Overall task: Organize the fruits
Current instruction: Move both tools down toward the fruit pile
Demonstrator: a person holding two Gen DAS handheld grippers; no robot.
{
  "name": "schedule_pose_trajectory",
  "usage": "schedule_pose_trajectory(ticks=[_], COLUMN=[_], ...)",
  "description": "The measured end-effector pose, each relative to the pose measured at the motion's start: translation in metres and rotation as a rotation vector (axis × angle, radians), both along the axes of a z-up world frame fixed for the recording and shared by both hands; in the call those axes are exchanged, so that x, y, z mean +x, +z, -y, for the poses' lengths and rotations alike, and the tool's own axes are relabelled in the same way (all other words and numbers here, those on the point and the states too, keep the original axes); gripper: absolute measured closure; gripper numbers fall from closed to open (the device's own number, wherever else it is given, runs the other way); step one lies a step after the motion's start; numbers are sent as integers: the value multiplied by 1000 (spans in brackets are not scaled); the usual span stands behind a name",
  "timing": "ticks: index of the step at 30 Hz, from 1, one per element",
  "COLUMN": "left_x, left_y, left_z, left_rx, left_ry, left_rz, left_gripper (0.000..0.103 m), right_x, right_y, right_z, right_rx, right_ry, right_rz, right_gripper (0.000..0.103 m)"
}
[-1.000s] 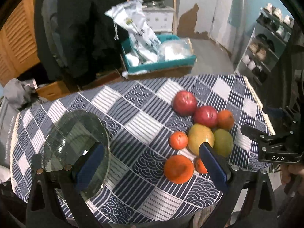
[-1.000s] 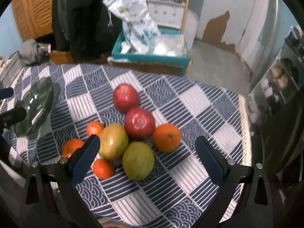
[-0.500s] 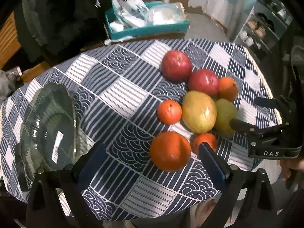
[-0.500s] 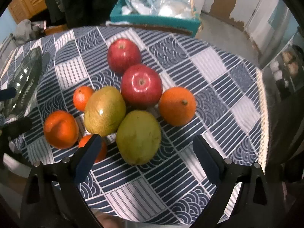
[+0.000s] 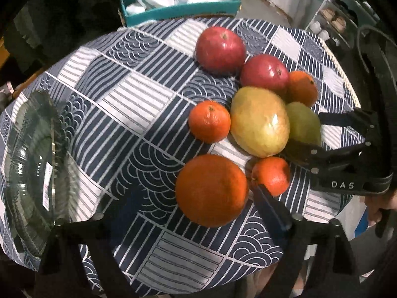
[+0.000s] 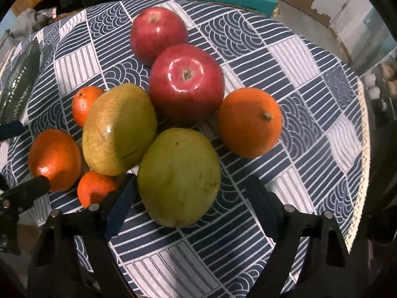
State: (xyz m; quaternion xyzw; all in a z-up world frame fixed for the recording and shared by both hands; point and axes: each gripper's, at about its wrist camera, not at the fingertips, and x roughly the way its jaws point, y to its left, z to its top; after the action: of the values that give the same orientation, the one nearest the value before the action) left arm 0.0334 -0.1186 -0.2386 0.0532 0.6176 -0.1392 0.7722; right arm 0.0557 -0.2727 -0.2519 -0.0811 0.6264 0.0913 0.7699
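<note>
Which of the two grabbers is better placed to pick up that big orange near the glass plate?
The left gripper: the big orange sits between its closing fingers, not yet pinched. The right gripper is closing around the green mango instead.

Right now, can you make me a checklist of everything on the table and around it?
Surface: round table in a blue-and-white patterned cloth.
Job's things: two red apples, two mangoes, five oranges, clustered; glass plate apart.
Clutter: nothing seen.
Grippers: left gripper closing around the big orange; right gripper closing around the green mango; pads not pressing.
Cables: black cable.
Surroundings: teal crate of bags, shelf.
</note>
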Motion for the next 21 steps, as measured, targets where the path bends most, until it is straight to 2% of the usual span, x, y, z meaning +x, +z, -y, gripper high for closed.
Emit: schedule_pose_trajectory(ticks=[5,9,13,15,21], left_x=[2,5,6,6,8], left_y=[-9,-14,-23,-26,-26], left_z=[-2,-1,0,2,6], left_rx=[-41,-62,-91,-105,-99], left_ry=[11,4,0,-7,-23], left_rz=[-28,-35,-69,-79,-63], left_gripper=[16,20,27,35,35], right_x=[9,12,14,12,2], right_y=[-16,-22,-24,-22,-17], right_z=[-3,-6,-11,-9,5], right_rx=[29,67,68,74,52], right_ry=[0,-6,-13,-15,-30], right_rz=[-40,-52,-45,-43,-13], right_gripper=[25,37,37,37,37])
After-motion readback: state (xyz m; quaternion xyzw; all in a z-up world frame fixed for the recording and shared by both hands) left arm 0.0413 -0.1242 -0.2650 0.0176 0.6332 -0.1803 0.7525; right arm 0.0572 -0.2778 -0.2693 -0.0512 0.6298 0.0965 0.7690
